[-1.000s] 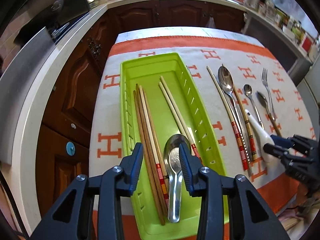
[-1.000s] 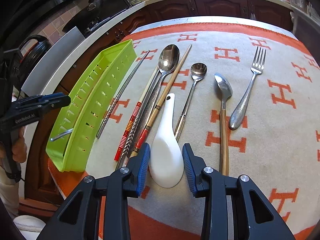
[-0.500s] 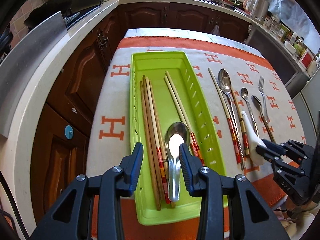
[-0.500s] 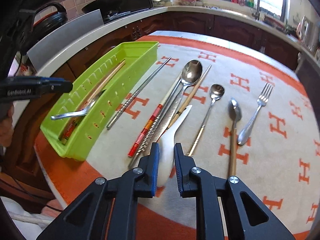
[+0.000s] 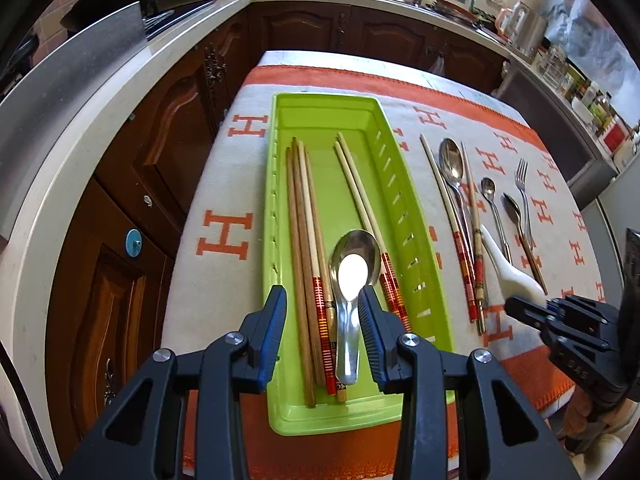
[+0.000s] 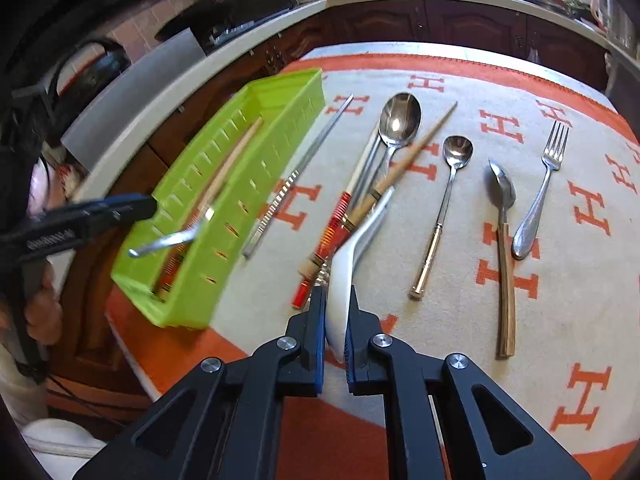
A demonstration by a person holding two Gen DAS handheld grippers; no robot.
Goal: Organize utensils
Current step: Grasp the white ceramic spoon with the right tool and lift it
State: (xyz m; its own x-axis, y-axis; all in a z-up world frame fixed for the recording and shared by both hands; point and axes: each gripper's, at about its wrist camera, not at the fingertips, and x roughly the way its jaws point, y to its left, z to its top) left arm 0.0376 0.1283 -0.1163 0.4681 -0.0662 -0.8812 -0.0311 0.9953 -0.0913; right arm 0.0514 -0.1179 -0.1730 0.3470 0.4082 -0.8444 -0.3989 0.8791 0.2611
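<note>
A green tray (image 5: 401, 200) lies on the orange-and-white cloth and holds several chopsticks (image 5: 304, 240) and a metal spoon (image 5: 354, 264). My left gripper (image 5: 322, 295) hovers open above the tray's near end, over the spoon's handle and apart from it. Right of the tray, my right gripper (image 6: 336, 294) is shut on the bowl end of a white ceramic spoon (image 6: 344, 264), which is tipped on its edge with its handle against the loose chopsticks (image 6: 340, 220). In the left wrist view the right gripper (image 5: 520, 306) shows at the white spoon (image 5: 508, 270).
On the cloth right of the tray lie a metal chopstick (image 6: 304, 168), a large spoon (image 6: 400, 120), a small spoon (image 6: 458, 148), a wooden-handled spoon (image 6: 502, 188) and a fork (image 6: 554, 148). The table's near edge is just below both grippers. Dark cabinets and a counter surround the table.
My right gripper has closed on the white spoon, turning it from flat onto its edge. The left gripper has drifted a little over the tray, still open.
</note>
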